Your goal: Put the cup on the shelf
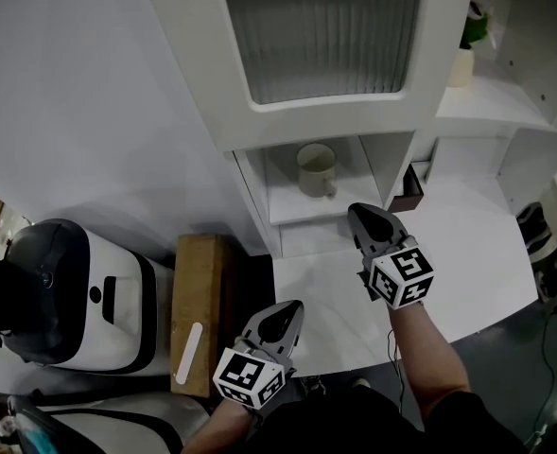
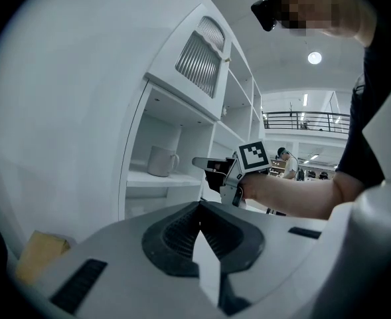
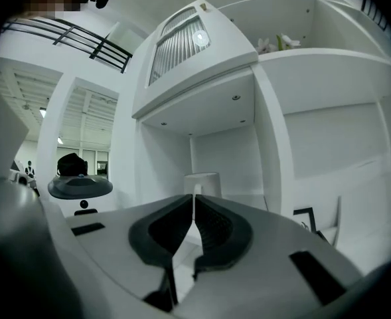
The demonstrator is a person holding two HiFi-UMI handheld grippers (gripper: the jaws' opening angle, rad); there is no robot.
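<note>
**Cup's on the shelf, both tools empty**

Head view: the cup [image 1: 316,169] stands upright on the shelf [image 1: 292,208] in the open cubby under the ribbed door. The right tool [image 1: 362,213] hangs over the counter [image 1: 467,244] just outside the cubby, with the cup at about its 11 o'clock and clear of it. The left tool [image 1: 288,311] sits back at its 7 o'clock near the counter's edge. My guess is it's just parked out of the way.

Left tool view: its jaws are pressed together with nothing between them. The cup is off at 11 o'clock, handle facing out, and the right tool points toward that cubby from 1 o'clock.

Right tool view: jaws closed tip to tip here too, gripping nothing. The cup is dead ahead at 12, right behind the tips but not touching. Looks to me like the placing is done, so the only job left is backing out without bumping it.
</note>
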